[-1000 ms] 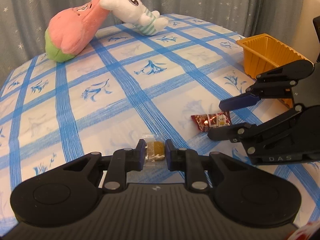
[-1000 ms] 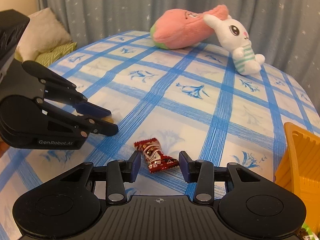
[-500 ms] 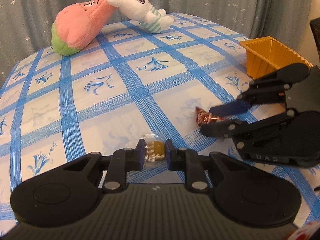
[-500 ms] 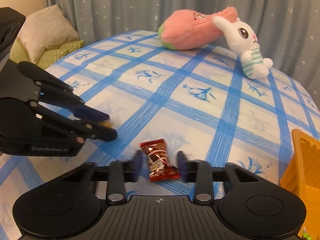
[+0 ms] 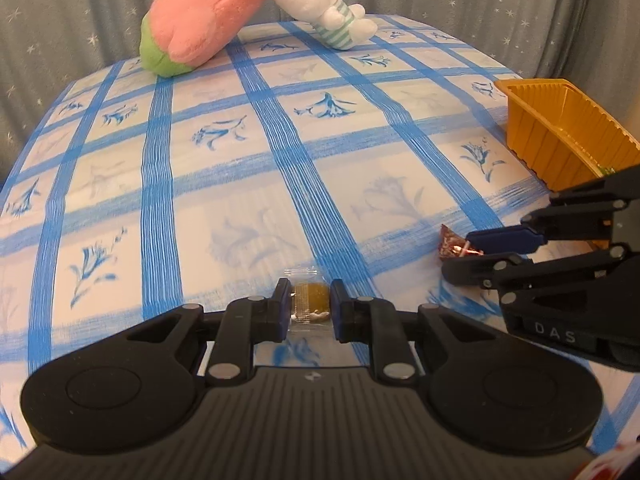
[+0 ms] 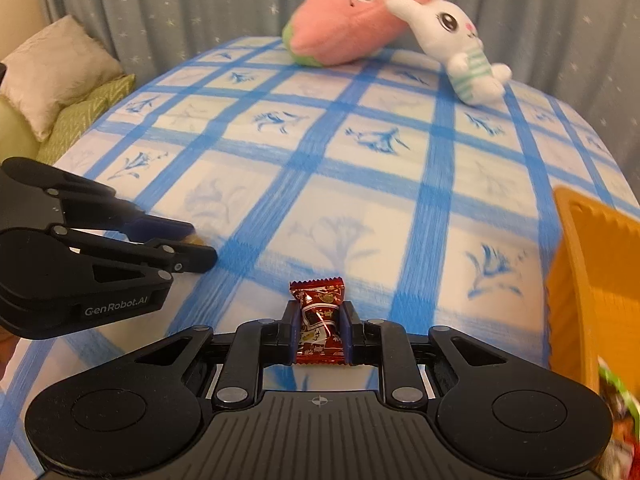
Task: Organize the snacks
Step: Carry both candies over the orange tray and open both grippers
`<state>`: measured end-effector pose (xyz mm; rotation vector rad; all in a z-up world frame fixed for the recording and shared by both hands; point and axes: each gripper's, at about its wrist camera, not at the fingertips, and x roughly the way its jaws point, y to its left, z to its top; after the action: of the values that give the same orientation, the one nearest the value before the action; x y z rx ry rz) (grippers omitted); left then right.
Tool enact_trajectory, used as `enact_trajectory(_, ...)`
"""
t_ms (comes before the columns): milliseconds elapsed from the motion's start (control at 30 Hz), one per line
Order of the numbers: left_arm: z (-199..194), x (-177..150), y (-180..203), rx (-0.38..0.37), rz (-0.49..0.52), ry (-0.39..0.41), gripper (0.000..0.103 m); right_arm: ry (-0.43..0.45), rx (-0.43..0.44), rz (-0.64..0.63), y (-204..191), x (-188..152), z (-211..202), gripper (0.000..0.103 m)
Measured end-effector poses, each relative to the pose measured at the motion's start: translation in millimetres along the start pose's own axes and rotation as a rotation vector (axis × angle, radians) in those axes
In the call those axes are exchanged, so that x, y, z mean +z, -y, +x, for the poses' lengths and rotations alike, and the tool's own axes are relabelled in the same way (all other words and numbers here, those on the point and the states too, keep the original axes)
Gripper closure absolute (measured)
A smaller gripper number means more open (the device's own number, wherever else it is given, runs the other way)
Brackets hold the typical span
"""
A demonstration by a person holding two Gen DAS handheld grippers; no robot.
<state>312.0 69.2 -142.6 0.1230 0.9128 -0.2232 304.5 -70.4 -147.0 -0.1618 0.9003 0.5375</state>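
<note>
- Left wrist view: the left gripper [image 5: 310, 307] is clamped on a clear candy [image 5: 307, 305] at lower centre. The grip is only on the thin wrapper, so it may slip out. The orange tray [image 5: 560, 136] sits at the right edge, and the cloth [image 5: 240, 184] between is free.
- Right wrist view: the right gripper [image 6: 320, 334] has just closed on the red candy [image 6: 320, 320], low centre. The left gripper is near at the left, so the two could collide. The tray wall at right may catch the candy.

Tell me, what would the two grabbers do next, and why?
Probably carry both sweets to the orange tray at the right. The right gripper has its jaws pinched on the red candy, and the left gripper grips a clear-wrapped snack. Both are held, and the tray is the only container in view.
</note>
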Motion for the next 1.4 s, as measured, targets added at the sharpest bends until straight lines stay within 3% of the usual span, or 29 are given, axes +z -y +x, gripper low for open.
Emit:
enact_trajectory(500, -42, -32, 44, -0.009, -0.067, 0.035, 0.085, -0.006, -0.024, 0.064, -4, -30, -46, 0.082)
enact_trajectory(1400, -144, -42, 102, -0.024, -0.146, 0.146, 0.085, 0.095, -0.083, 0.146, -6, -74, -162, 0.082)
